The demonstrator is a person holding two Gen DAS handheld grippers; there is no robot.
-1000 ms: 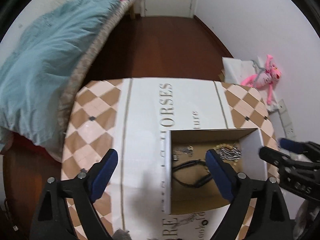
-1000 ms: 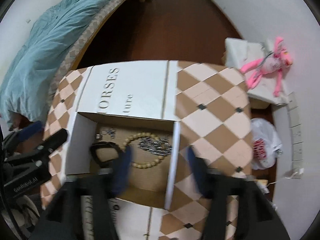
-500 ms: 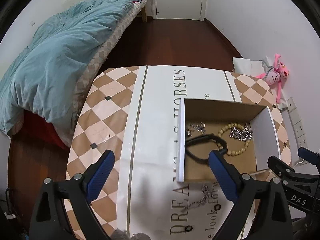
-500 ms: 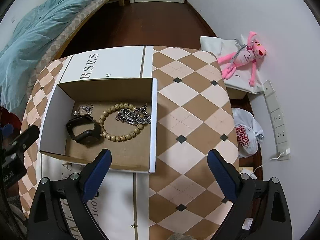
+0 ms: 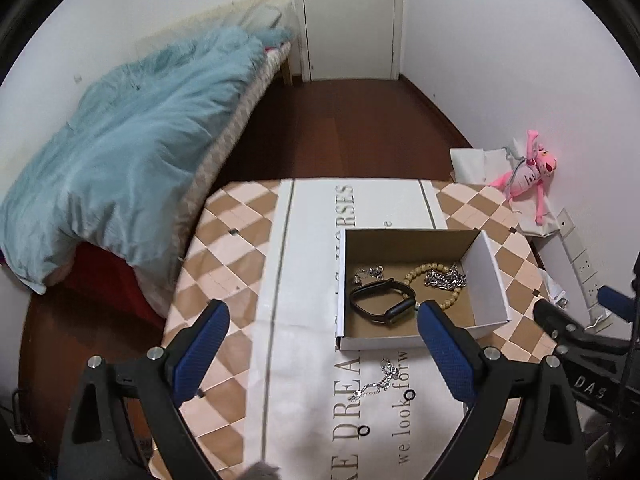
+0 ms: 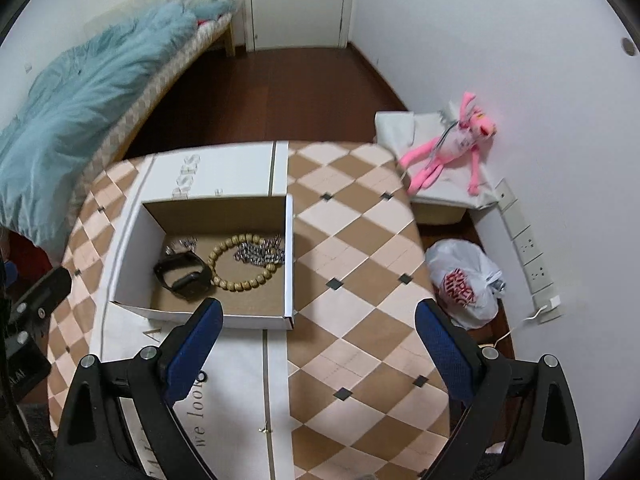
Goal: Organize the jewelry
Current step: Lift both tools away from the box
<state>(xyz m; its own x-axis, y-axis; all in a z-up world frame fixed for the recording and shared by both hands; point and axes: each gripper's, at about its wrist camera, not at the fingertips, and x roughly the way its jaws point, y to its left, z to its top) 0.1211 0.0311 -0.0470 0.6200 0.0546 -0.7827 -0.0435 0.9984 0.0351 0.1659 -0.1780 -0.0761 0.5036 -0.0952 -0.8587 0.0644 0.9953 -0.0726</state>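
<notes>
A shallow cardboard box (image 5: 490, 280) (image 6: 289, 264) stands on the table and holds a black watch band (image 5: 380, 305) (image 6: 184, 276), a wooden bead bracelet (image 5: 434, 272) (image 6: 240, 260), a silver chain (image 5: 446, 279) (image 6: 258, 254) and a small silver piece (image 5: 368, 273) (image 6: 182, 245). A thin silver chain (image 5: 378, 380) and two small black rings (image 5: 408, 394) lie on the cloth in front of the box. My left gripper (image 5: 320, 336) is open and empty, above the table left of the box. My right gripper (image 6: 318, 334) is open and empty, in front of the box.
The table has a checkered cloth (image 6: 352, 264) with a white lettered runner (image 5: 304, 280). A bed with a blue duvet (image 5: 120, 152) is at the left. A pink plush toy (image 6: 452, 152), a plastic bag (image 6: 464, 284) and a power strip (image 6: 528, 248) lie on the right.
Both grippers have pulled up and back from the box; much more of the table and room shows. The jewelry in the box has not moved.
</notes>
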